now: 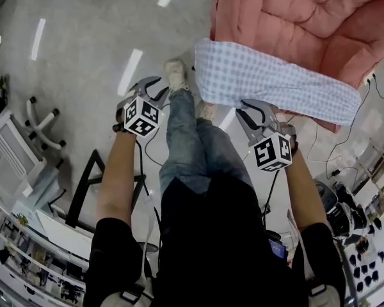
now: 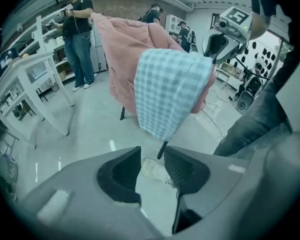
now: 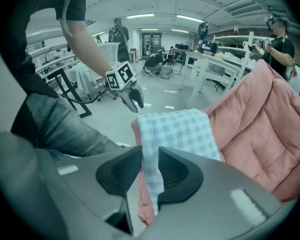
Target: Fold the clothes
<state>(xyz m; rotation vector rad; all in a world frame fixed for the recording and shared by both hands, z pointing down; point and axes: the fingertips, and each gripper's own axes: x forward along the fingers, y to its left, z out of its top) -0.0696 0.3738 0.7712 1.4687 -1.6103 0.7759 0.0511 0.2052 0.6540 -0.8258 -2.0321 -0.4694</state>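
A blue-and-white checked cloth (image 1: 275, 82) lies folded over the front edge of a pink padded seat (image 1: 307, 18). My right gripper (image 1: 253, 112) is at the cloth's near edge. In the right gripper view its jaws (image 3: 150, 156) stand slightly apart, with the hanging edge of the cloth (image 3: 177, 131) between them and not clamped. My left gripper (image 1: 155, 89) hovers to the left of the cloth, clear of it. Its jaws (image 2: 152, 156) are open and empty, and only floor and a shoe (image 2: 155, 170) show through the gap. The cloth (image 2: 170, 89) hangs ahead of it.
My own legs in jeans (image 1: 185, 139) stand between the two grippers. A black frame stand (image 1: 89, 184) is at the left and cables (image 1: 345, 139) trail on the floor at the right. White tables (image 2: 30, 79) and standing people (image 2: 79, 34) are behind the seat.
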